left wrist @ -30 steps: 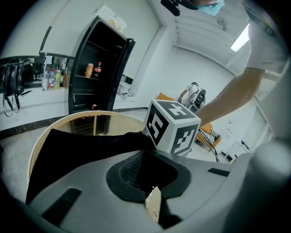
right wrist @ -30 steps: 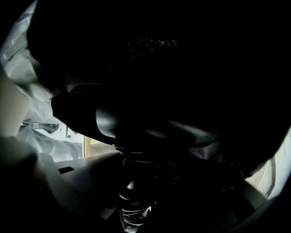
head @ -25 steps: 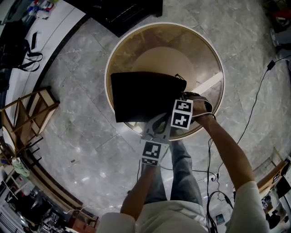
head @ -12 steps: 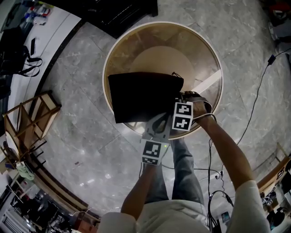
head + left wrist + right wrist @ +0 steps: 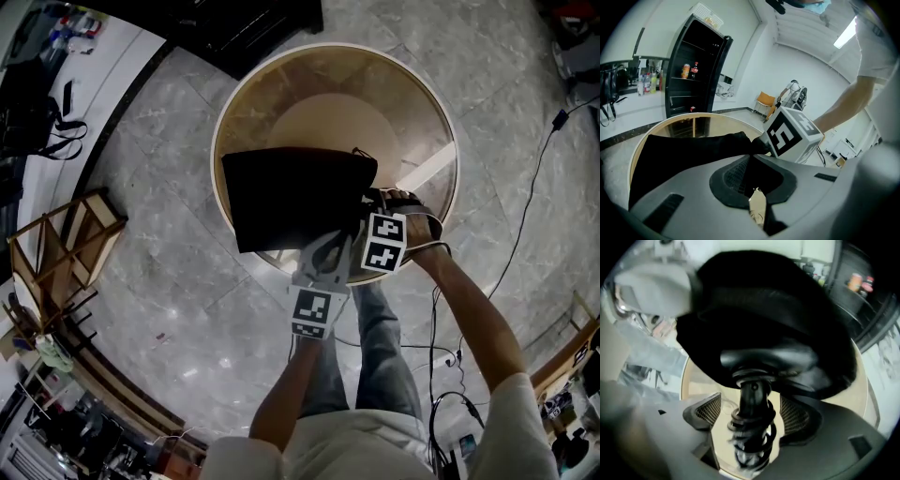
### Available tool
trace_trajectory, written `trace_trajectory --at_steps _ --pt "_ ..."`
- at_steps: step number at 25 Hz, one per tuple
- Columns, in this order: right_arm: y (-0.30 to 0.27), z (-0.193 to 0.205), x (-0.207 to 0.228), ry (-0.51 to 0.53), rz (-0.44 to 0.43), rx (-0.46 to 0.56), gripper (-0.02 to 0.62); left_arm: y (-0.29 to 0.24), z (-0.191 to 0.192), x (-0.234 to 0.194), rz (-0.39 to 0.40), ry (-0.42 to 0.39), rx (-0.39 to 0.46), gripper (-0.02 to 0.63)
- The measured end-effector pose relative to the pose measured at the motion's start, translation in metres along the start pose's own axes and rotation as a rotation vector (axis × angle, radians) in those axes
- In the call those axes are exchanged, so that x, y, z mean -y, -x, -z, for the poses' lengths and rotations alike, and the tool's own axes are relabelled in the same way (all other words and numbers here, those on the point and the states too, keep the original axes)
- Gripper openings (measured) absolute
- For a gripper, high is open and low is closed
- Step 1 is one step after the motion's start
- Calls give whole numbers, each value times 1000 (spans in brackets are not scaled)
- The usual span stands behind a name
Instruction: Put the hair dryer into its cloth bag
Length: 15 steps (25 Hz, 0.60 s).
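The black cloth bag (image 5: 291,197) lies on the round glass table (image 5: 422,122), its mouth at the near right. My left gripper (image 5: 330,246) is shut on the bag's edge (image 5: 693,150); black cloth runs between its pads (image 5: 733,173). My right gripper (image 5: 370,204) points steeply down at the mouth. The hair dryer's black handle end and coiled cord (image 5: 752,399) stick out of the bag (image 5: 778,310), its body hidden inside. The right gripper (image 5: 750,411) has just been opening; the handle stands between its mesh pads (image 5: 710,411), which are clear of it.
A wooden folding rack (image 5: 56,244) stands on the marble floor at left. A black cabinet (image 5: 253,28) is beyond the table, and a white counter (image 5: 56,94) curves at far left. Cables (image 5: 525,216) trail on the floor at right. The person's legs (image 5: 375,356) are against the table's near rim.
The right gripper's marker cube has shifted slightly toward the person and to the right. The bag and the left gripper have kept still.
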State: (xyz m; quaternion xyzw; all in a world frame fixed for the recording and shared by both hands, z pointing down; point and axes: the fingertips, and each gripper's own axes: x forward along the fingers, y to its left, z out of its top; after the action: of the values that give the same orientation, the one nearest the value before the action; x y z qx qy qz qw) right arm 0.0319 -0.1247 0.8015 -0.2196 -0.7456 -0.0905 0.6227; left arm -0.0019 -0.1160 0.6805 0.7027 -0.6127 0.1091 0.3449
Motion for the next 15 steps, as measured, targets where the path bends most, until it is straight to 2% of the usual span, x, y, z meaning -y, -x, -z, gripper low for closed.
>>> trace_trajectory --at_steps 8,12,15 --pt "25 36 5 -161 96 152 373 0 5 5 7 0 -8 38" --pt "14 50 1 -176 82 129 371 -2 9 9 11 -5 -23 38" --pt "10 62 1 -152 122 106 371 -2 11 14 20 -13 -33 38"
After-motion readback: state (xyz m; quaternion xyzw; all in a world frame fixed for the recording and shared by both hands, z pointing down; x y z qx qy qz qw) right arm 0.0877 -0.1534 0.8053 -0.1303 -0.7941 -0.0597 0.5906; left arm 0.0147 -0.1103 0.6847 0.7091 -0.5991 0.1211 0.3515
